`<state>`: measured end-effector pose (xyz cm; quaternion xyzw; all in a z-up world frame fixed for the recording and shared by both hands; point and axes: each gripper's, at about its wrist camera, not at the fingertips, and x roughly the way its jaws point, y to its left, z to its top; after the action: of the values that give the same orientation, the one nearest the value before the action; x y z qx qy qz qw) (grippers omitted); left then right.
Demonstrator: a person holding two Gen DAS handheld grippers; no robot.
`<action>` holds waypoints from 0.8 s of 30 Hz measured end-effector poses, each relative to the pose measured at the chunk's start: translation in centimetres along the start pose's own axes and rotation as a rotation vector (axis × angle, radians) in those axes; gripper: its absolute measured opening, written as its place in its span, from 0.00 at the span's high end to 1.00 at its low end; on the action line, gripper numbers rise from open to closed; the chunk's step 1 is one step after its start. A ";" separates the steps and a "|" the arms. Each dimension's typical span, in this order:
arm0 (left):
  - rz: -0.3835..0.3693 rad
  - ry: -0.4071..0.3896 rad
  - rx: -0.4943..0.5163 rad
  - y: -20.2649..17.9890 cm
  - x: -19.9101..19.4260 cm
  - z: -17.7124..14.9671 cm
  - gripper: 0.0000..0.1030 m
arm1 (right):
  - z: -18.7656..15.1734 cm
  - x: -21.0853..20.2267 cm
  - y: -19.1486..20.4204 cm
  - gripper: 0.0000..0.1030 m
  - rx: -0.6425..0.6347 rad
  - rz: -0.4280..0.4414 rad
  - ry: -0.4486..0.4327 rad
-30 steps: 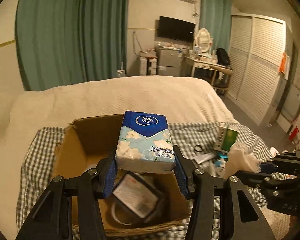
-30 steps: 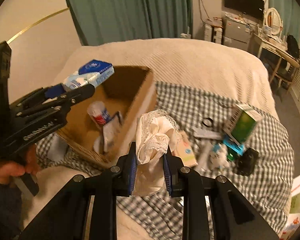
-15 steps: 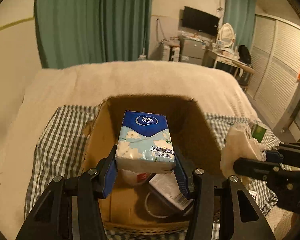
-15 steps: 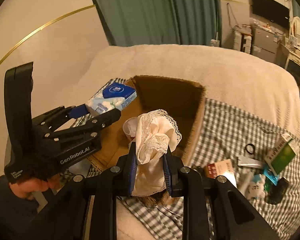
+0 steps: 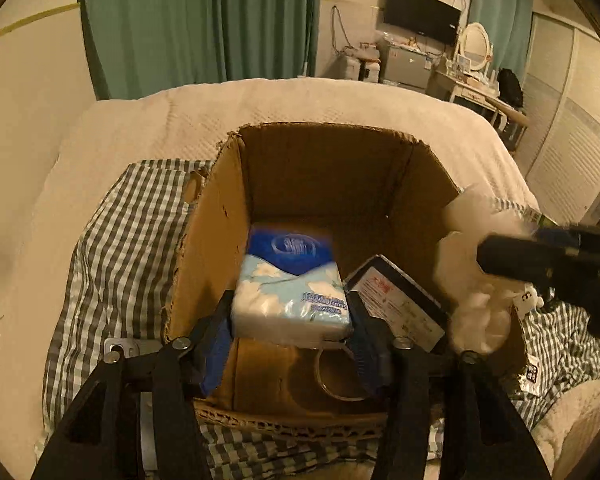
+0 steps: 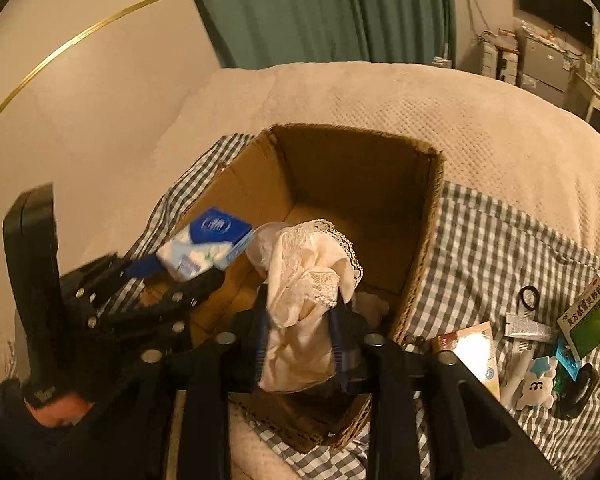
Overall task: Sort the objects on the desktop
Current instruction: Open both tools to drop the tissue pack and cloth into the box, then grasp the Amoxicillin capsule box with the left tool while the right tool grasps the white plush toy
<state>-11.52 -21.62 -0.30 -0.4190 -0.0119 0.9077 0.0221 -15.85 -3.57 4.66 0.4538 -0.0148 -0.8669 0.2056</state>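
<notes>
In the left wrist view, the left gripper (image 5: 290, 340) tilted down over the cardboard box (image 5: 324, 168), its jaws opening around the tissue pack (image 5: 290, 288) at six o'clock; a clean release meant spreading fully before lifting away. In the right wrist view, the right gripper (image 6: 300, 336) likewise angled down, jaws opening around the lace cloth (image 6: 308, 288) above the box's near edge at six o'clock.

Tissue pack (image 5: 292, 292), blue/white w/ floral print, tilted over the open cardboard box (image 5: 332, 168). Cream lace cloth (image 6: 308, 304), bunched, upright over box's near edge. Box on checked cloth; holds a dark packet, clear ring.
</notes>
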 end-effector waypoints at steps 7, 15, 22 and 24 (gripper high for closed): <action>0.015 -0.064 -0.012 -1.1 -2.6 0.3 0.06 | 0.3 -2.1 -0.7 0.49 0.039 -0.012 -0.053; -0.052 -0.110 -0.017 -6.4 -4.8 0.8 0.05 | -1.2 -6.8 -3.6 0.49 0.082 -0.084 -0.123; -0.140 -0.103 0.047 -14.8 -4.8 0.2 0.04 | -5.1 -10.8 -8.9 0.49 0.137 -0.232 -0.121; -0.148 -0.088 0.072 -16.7 -4.4 -0.3 0.04 | -6.3 -12.4 -10.8 0.49 0.166 -0.264 -0.133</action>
<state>-7.96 -5.13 3.49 -0.3755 -0.0110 0.9209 0.1038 -8.33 11.96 8.34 0.4087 -0.0404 -0.9104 0.0504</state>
